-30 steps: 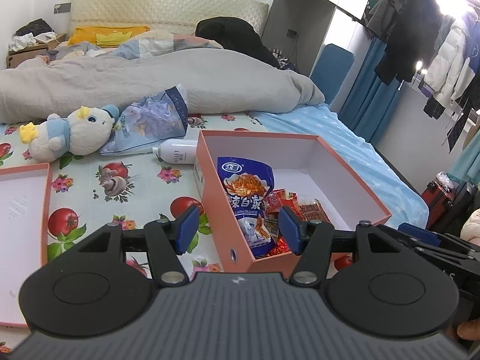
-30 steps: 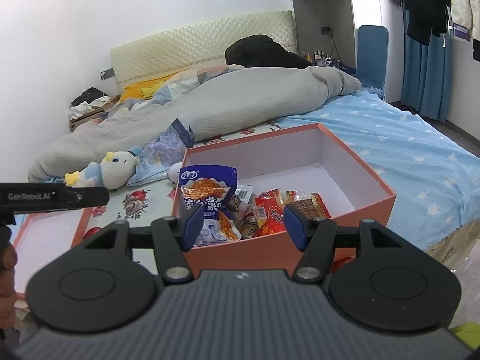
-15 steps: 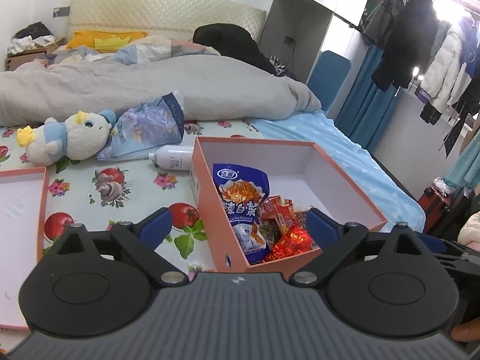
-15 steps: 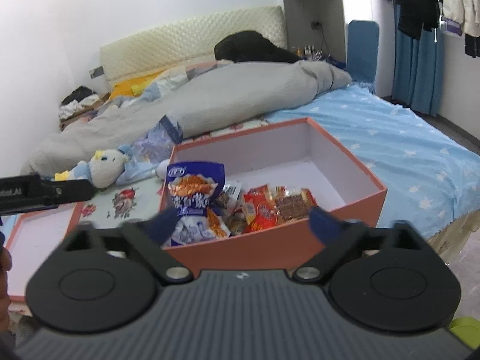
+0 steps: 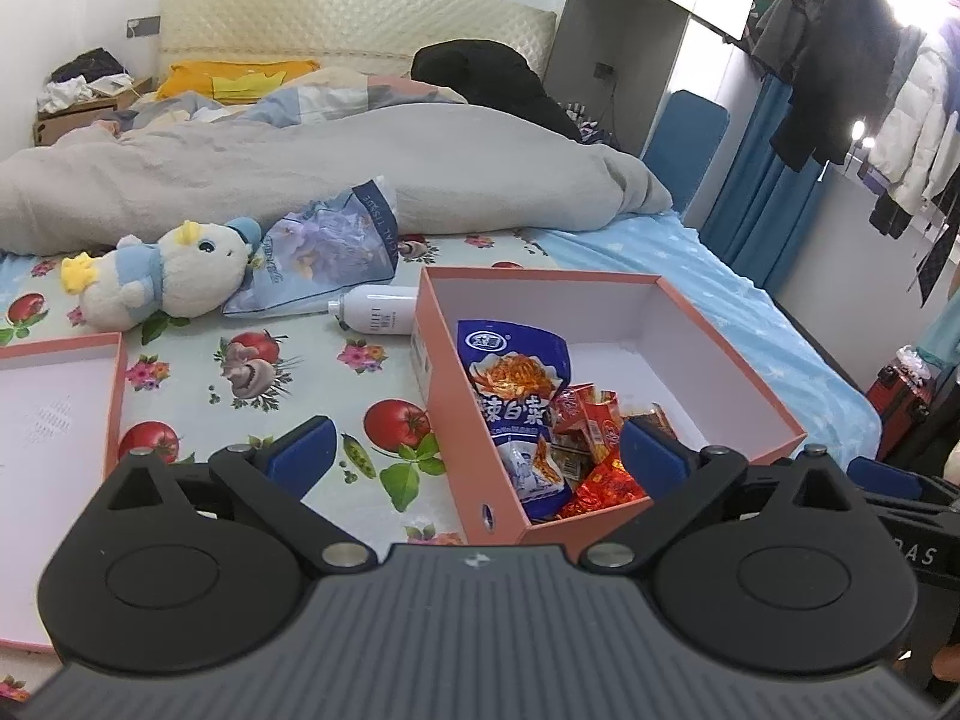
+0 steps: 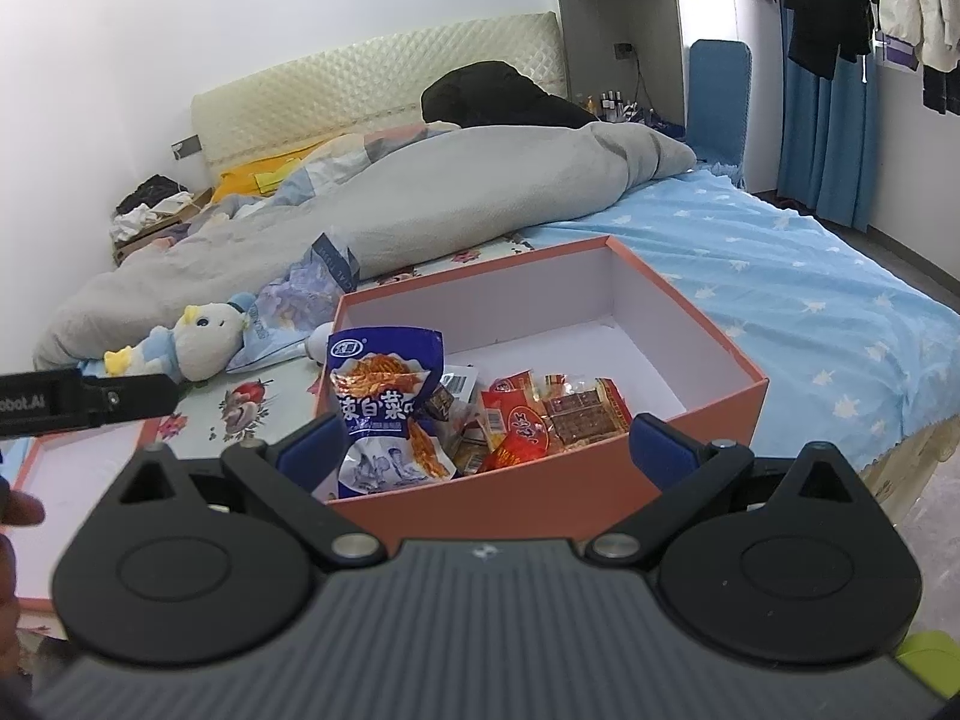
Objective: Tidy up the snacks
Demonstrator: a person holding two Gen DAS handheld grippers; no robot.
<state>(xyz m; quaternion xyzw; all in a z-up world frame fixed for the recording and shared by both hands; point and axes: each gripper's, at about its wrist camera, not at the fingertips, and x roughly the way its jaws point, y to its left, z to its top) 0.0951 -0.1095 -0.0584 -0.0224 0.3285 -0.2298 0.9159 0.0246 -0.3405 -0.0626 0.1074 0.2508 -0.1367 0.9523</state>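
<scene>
An orange box (image 5: 726, 324) with a white inside sits on the bed; it also shows in the right wrist view (image 6: 690, 306). In it, a blue snack bag (image 5: 516, 396) (image 6: 384, 402) leans against the near-left wall. Several small red snack packets (image 5: 594, 426) (image 6: 540, 414) lie beside it. My left gripper (image 5: 474, 456) is open and empty, held in front of the box's near corner. My right gripper (image 6: 480, 447) is open and empty, held in front of the box's near wall.
The orange box lid (image 5: 54, 396) lies upturned at the left. A plush toy (image 5: 162, 270), a blue tissue pack (image 5: 324, 246) and a white bottle (image 5: 378, 312) lie behind the box. A grey duvet (image 5: 300, 162) covers the far bed. The bed's edge is at the right.
Both grippers have opened wide from a narrower gap. Both have drawn back slightly from the box. The snacks have not moved.
</scene>
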